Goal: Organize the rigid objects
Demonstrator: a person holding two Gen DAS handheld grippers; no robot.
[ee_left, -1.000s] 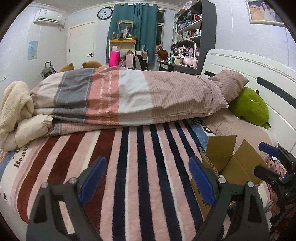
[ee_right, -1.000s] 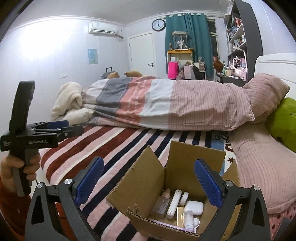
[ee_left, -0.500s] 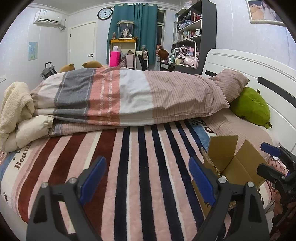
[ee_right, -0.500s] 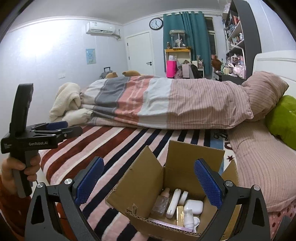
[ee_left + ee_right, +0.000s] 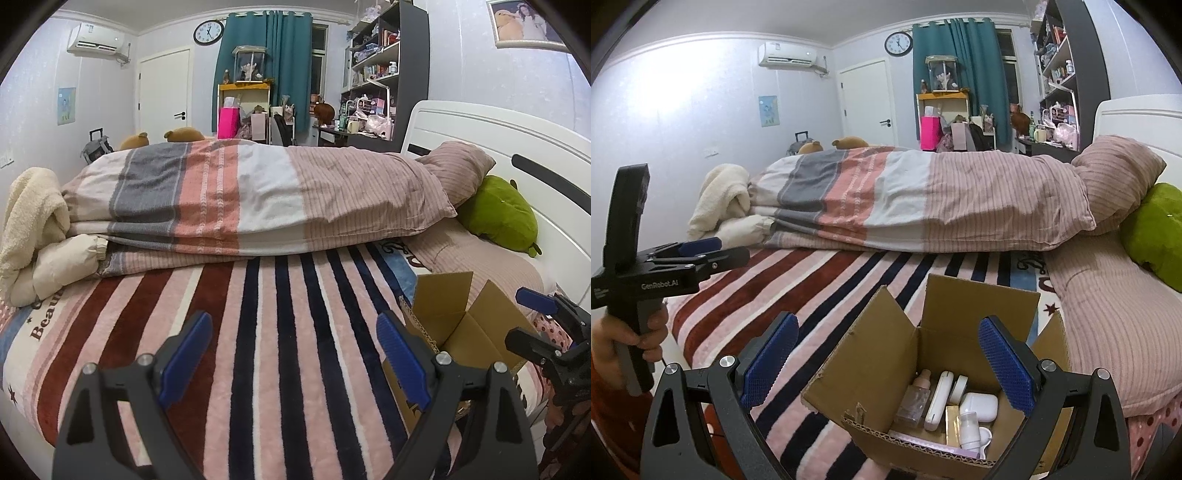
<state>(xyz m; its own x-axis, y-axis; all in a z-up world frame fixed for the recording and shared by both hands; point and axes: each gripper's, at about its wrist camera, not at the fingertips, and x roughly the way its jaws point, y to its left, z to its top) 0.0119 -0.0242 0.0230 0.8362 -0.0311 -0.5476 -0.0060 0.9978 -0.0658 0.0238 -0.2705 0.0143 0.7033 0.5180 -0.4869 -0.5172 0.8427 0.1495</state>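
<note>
Several small rigid items are being kept inside an open brown cardboard box (image 5: pixel 934 373) that is sitting on the near right part of the striped plush blanket (image 5: pixel 258 332) covering the bed; among them a clear glass bottle with a peach cap (image 5: pixel 918 393), a flat white oblong case (image 5: pixel 939 395), a white rounded earbud case (image 5: pixel 979 406), a small gold box (image 5: pixel 953 424) and a white pump bottle (image 5: pixel 970 430) are being made out, lying loosely together with no visible order. Nothing is being held at this moment: the right gripper (image 5: pixel 886 362) is being hovered just above the box with its blue-padded jaws spread wide around the opening, and the left gripper (image 5: pixel 295 354) is likewise being held wide apart and empty, over bare blanket to the left of the box. No item is being seen laid out on the blanket in either view, so the task is being judged as barely begun, or else as finished with everything collected; which of the two cannot be told. If sorting is intended, the whole of it is being left to do, starting with a reach into the box.
</note>
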